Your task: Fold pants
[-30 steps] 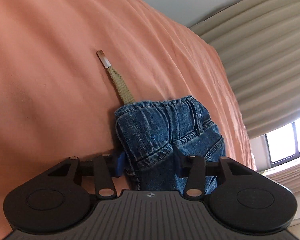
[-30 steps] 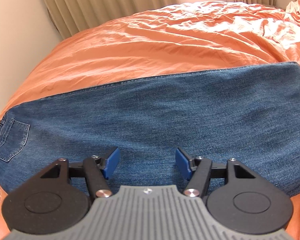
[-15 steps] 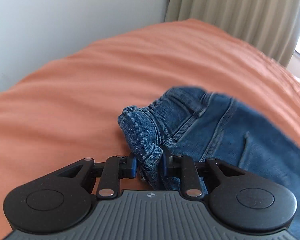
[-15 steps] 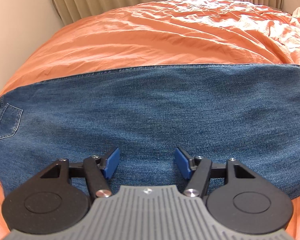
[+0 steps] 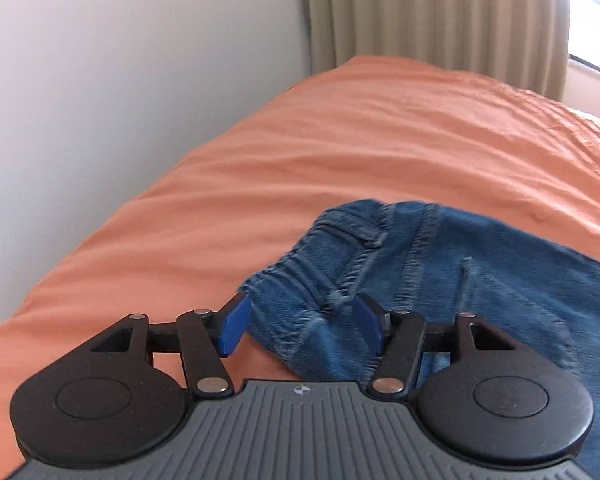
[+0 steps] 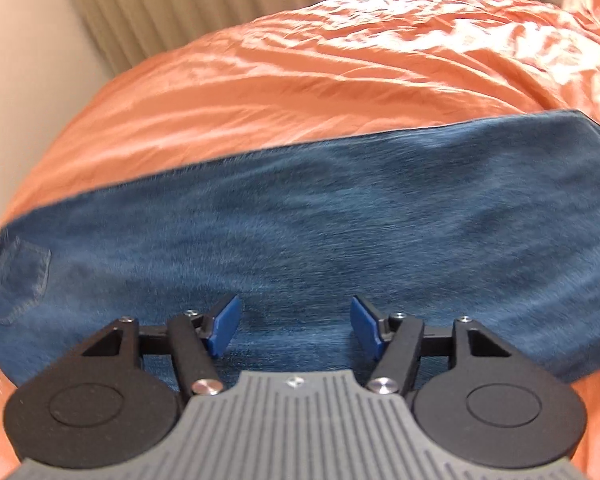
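Blue denim pants [image 6: 340, 216] lie flat across the orange bed, legs together, with a back pocket [image 6: 16, 280] at the left edge. In the left wrist view the bunched waistband [image 5: 300, 280] lies between the blue pads of my left gripper [image 5: 300, 328], which is open and not clamping the cloth. My right gripper [image 6: 292, 326] is open and empty, hovering over the middle of the legs. The waist cord is hidden.
The orange bedspread [image 6: 320, 68] is wrinkled at the far side. A white wall [image 5: 100, 80] runs along the bed's left edge. Beige curtains [image 5: 440, 12] and a bright window stand behind the bed.
My left gripper was shut on the waistband half a second ago and has now opened, letting it drop onto the bed. The left view swung up. The right gripper shifted slightly and stays open.
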